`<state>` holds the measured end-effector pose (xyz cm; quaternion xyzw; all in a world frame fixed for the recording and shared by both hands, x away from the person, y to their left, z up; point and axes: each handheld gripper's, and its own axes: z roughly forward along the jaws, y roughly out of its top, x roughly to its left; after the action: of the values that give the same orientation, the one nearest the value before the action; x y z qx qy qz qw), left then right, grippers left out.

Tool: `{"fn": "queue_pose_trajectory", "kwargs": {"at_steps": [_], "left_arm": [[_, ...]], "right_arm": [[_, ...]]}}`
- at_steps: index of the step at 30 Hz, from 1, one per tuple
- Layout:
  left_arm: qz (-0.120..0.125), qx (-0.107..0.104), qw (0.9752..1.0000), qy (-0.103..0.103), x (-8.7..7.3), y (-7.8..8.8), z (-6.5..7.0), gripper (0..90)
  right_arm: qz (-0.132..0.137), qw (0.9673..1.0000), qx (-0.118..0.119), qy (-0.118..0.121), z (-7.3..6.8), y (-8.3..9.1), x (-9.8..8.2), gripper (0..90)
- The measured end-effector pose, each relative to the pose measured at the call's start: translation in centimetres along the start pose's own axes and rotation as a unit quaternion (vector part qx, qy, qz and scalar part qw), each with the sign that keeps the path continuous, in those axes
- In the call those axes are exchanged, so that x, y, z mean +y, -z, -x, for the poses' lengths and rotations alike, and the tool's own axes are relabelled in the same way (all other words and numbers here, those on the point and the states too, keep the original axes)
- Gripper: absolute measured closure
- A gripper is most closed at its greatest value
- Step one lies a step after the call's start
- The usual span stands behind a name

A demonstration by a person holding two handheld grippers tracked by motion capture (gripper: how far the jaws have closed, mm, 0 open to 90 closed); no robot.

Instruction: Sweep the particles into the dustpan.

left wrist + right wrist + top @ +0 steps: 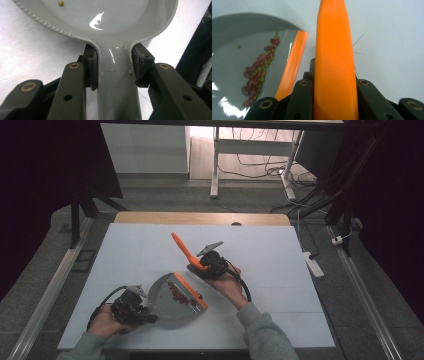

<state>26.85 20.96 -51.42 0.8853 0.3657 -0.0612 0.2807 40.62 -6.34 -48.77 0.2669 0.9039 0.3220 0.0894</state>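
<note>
While left gripper [150, 312] clamped dustpan [172, 300] handle, right gripper [200, 268] gripped brush [184, 250]; we judged: keep pan flat, beans [179, 294] beyond fingers.

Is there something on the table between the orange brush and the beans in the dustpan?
Nothing visible does. The right gripper holds the orange brush just beyond the dustpan, and between it and the beans lies bare white table and the pan's orange lip.

Dustpan [172, 302]: no readable text (plain grey, orange lip)
Brush handle [334, 62]: no lettering or brand
Tabletop [280, 265]: no labels, numbers or signs
</note>
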Motion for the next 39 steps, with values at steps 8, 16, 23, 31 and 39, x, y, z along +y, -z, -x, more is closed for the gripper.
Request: {"fn": "queue_pose_trajectory", "kwargs": {"at_steps": [8,16,23,31,39], "left_arm": [[0.0,0.001,1.0,0.001,0.0,0.0,0.1,61.9],[0.0,0.0,1.0,0.002,0.0,-0.1,0.1,61.9],[-0.001,0.0,1.0,0.002,0.0,-0.1,0.1,62.0],[0.001,-0.001,1.0,0.002,-0.1,-0.1,0.0,61.9],[0.002,-0.001,1.0,0.004,-0.1,-0.2,0.0,61.9]], "right_arm": [[-0.007,0.9999,0.005,-0.01,-0.3,-0.5,-1.7,77.6],[-0.003,0.9998,0.02,0.002,-3.2,-1.2,-1.4,77.6],[0.025,0.9969,0.075,0.007,-6.2,-1.3,-0.4,77.6],[0.055,0.9958,0.071,0.018,-6.3,0.2,1.5,77.6],[0.055,0.998,0.03,-0.012,-3.1,1.2,1.0,77.6]]}}
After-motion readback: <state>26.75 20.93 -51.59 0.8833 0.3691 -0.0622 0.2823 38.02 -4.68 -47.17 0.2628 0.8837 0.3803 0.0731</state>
